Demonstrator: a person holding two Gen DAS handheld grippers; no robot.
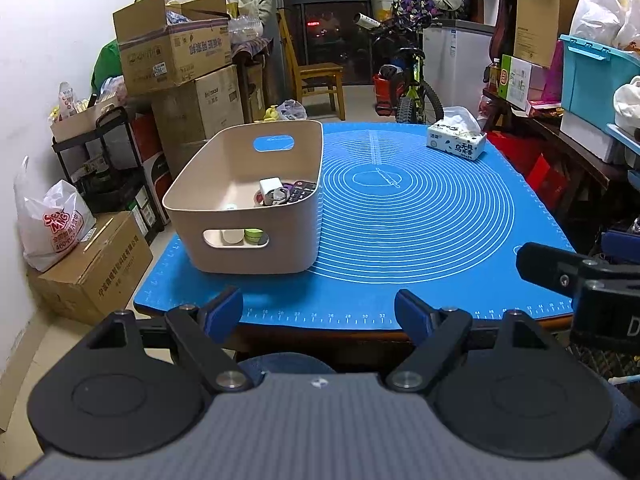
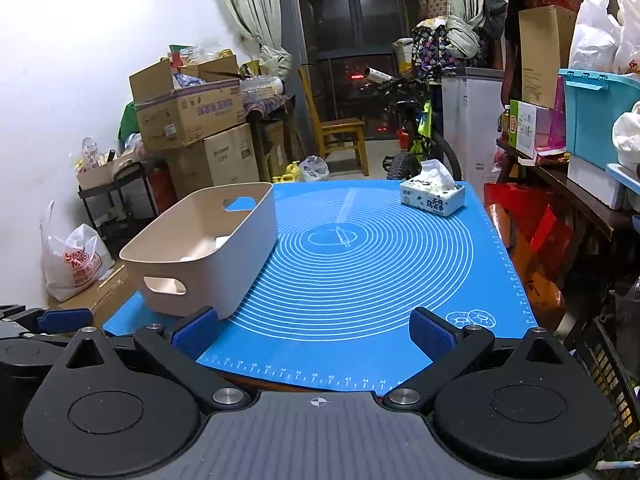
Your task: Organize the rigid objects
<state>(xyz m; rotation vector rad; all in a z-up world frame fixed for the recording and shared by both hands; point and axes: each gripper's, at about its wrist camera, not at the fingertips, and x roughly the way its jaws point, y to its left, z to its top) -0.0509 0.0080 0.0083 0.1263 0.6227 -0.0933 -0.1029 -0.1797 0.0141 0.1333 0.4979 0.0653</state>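
Note:
A beige bin (image 1: 248, 236) with handle cut-outs stands on the left of the blue mat (image 1: 400, 216). Inside it lie a white charger (image 1: 271, 189), a dark remote (image 1: 301, 192), a tape roll and small round items. The bin also shows in the right wrist view (image 2: 208, 256). My left gripper (image 1: 319, 316) is open and empty, held back over the table's near edge. My right gripper (image 2: 314, 334) is open and empty, over the mat's front edge, right of the bin. The right gripper shows at the left wrist view's right edge (image 1: 580, 280).
A tissue box (image 1: 456, 142) sits at the mat's far right corner, also in the right wrist view (image 2: 434, 196). Cardboard boxes (image 1: 176, 56), a cart and bags crowd the left. A chair (image 1: 316, 76), a bicycle (image 1: 408, 80) and shelves with crates stand behind and right.

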